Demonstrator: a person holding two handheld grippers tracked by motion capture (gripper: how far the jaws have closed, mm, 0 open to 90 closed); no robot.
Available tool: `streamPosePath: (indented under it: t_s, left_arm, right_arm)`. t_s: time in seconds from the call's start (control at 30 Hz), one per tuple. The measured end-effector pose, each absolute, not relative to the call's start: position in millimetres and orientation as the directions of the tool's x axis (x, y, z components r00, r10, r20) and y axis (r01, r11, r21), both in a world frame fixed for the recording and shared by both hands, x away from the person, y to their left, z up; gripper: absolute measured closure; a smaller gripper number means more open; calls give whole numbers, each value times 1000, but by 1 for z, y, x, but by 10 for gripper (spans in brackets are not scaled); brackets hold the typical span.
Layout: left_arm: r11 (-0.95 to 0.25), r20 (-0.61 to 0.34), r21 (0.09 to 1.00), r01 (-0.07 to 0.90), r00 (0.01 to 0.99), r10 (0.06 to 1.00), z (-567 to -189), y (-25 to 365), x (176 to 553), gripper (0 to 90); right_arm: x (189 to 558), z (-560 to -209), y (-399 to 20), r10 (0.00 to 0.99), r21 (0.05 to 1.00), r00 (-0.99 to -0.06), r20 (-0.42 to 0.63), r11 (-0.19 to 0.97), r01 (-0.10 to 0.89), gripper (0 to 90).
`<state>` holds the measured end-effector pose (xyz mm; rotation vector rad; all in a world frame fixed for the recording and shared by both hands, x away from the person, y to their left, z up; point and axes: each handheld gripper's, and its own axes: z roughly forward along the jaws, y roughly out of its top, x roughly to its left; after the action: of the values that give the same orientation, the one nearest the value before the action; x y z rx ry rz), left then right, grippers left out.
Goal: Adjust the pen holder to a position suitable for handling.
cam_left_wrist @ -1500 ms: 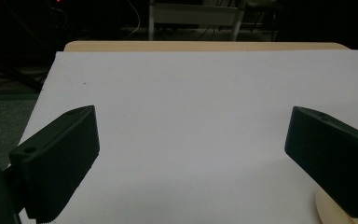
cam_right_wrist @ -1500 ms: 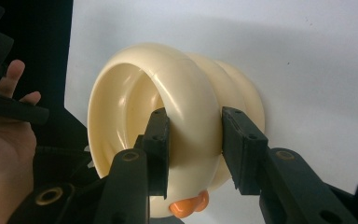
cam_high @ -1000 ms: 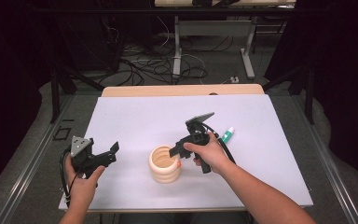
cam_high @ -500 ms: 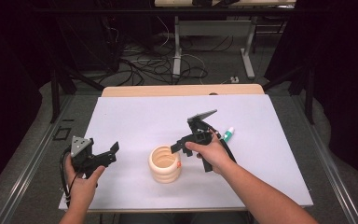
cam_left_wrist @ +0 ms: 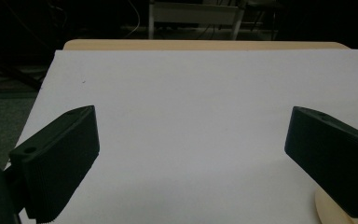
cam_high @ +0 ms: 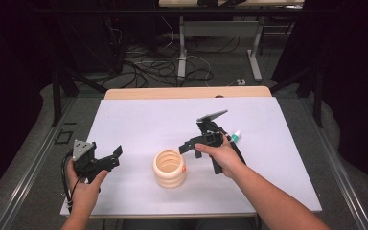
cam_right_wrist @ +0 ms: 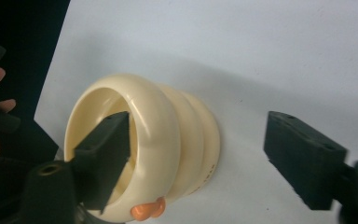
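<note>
Two grippers over the white counter point(cam_high: 139, 120). Ribbed cream cup point(cam_high: 169, 168) stands near its front edge. Right gripper point(cam_high: 191, 145) just beside it, fingers just opening, straddling the rim without pressing. Left gripper point(cam_high: 116, 154) well apart, fingers open, empty.

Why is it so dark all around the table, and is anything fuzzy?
High view: light falls on the white table, the room beyond stays dim. Right gripper view: the cream cup shines along its rim and casts a soft shadow. Left gripper view: the near jaws look slightly blurred.
</note>
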<state>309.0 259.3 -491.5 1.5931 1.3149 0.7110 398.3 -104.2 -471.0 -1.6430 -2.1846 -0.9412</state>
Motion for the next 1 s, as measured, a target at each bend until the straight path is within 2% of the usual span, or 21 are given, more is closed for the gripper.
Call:
streamPosePath:
  t_s: [0.07, 0.47, 0.7, 1.0]
  left_arm:
    - [-4, -118, 905, 425, 262, 958, -491, 259, 309, 31]
    - [-5, -118, 904, 427, 261, 958, -491, 259, 309, 31]
    - [3, -122, 905, 425, 253, 960, -491, 260, 309, 31]
    - [2, -123, 904, 428, 255, 959, -491, 260, 309, 31]
  right_arm:
    - [399, -470, -107, 769, 352, -340, 542, 160, 922, 151]
    - [403, -456, -127, 805, 410, -313, 503, 97, 907, 154]
    - [412, -448, -155, 862, 452, -219, 458, -13, 892, 151]
    - [423, -447, -186, 886, 467, -95, 454, -145, 872, 155]
